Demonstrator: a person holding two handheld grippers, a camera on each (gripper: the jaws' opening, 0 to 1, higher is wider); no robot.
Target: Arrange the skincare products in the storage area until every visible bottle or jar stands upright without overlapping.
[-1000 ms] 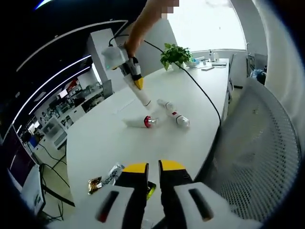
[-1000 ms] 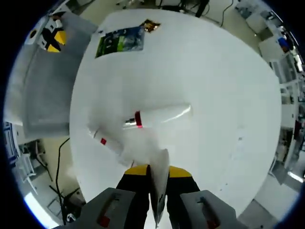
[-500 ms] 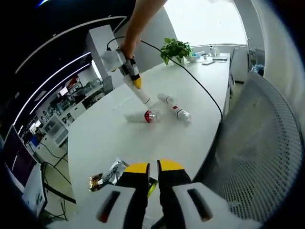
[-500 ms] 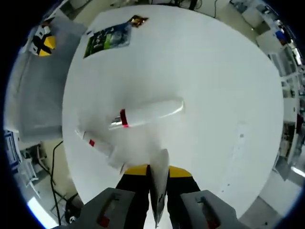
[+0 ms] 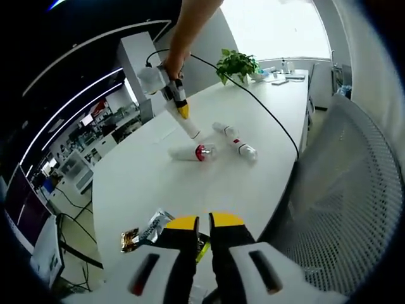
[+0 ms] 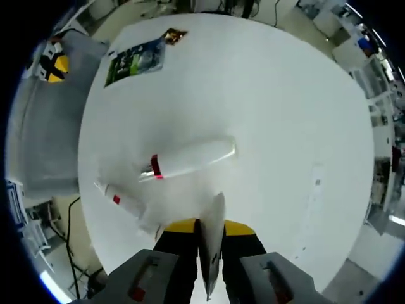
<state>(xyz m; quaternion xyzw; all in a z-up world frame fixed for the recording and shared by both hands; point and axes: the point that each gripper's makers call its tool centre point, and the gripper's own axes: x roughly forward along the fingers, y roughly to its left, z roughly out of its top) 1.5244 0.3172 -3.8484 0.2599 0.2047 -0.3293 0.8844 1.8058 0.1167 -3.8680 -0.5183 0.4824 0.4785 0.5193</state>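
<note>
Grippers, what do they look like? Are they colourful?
Each gripper is pale grey with two black jaws tipped in yellow, and red marks on the grey body. The left gripper and right gripper match. A black cable trails from the right one. The person's arm is bare, no sleeve.

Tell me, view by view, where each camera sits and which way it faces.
Left gripper view: low at the table's near edge beside a mesh chair, looking along the white table; its own left gripper rises below, and the person's arm holds the right gripper ahead.
Right gripper view: high above the table, looking down; the right gripper clamps a white tube.
Shared: the red-banded tube and the slim bottle lying flat, the snack packet.
</note>
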